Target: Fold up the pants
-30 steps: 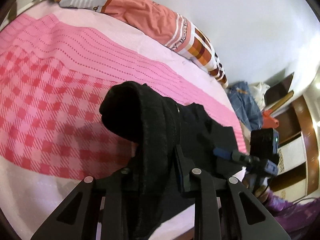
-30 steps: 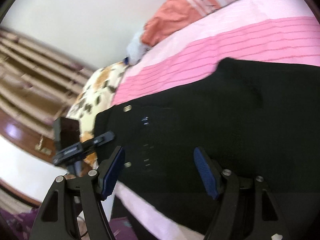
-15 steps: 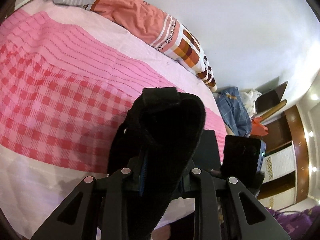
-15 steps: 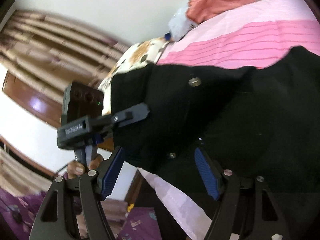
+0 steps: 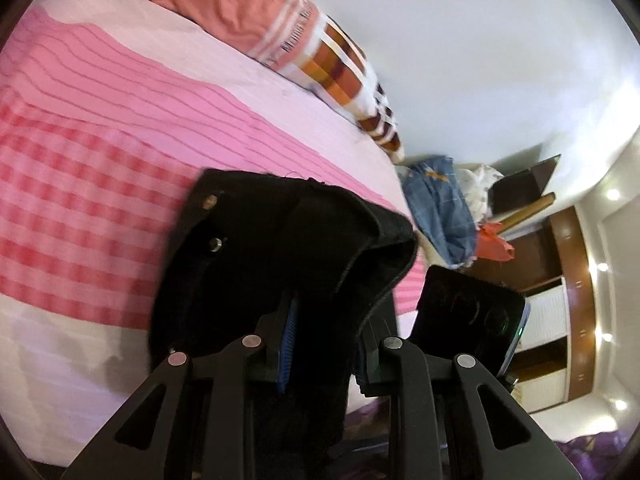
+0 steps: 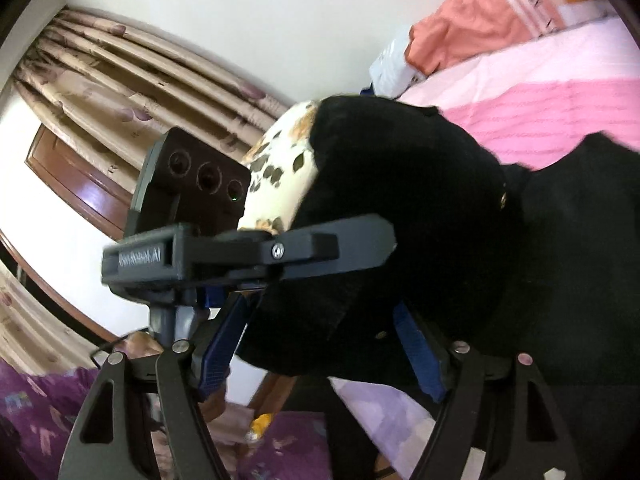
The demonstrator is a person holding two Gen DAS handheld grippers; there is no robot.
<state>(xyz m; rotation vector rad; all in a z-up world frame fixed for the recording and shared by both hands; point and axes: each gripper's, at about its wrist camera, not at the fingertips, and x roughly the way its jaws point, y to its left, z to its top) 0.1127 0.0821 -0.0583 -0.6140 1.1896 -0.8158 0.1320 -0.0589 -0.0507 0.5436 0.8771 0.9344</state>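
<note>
1. Black pants (image 5: pixel 280 248): waist end lifted clear of the pink bed (image 5: pixel 100 160), the rest trailing down onto the bed cover.
2. Left claw (image 5: pixel 330 336): narrow, pinched on a thick bunch of the waist cloth, blue pad just showing beside the fold.
3. Right claw (image 6: pixel 320 348): wide, with the raised bunch of cloth hanging between its pads; a sliver of light wall shows beside one pad, so probably no pinch there.
4. Likely handling: soft and limp, no stiffness to hold a shape, so sagging and swinging wherever unsupported. Thick, dense weave by the look of it (denim or similar), hence some weight and little slip against rubber pads. Nothing fragile, apart from metal studs (image 5: pixel 211 201) that could snag.
5. Best holds, as a judgement: the waistband, where layered seams give a firm ridge, with one claw at each side of the waist so the legs drop straight. Better to avoid a single layer mid-leg, where the cloth would only stretch and twist.
6. Hidden or unclear:
   - Legs and hems cut off at the frame edges in both views, so lie and alignment unknown.
   - Black on black: folds, seams and number of layers in the pinch hard to separate.
   - Left claw's far pad buried in cloth.
   - Motion blur over the bed pattern and the pillows at the head end.
</note>
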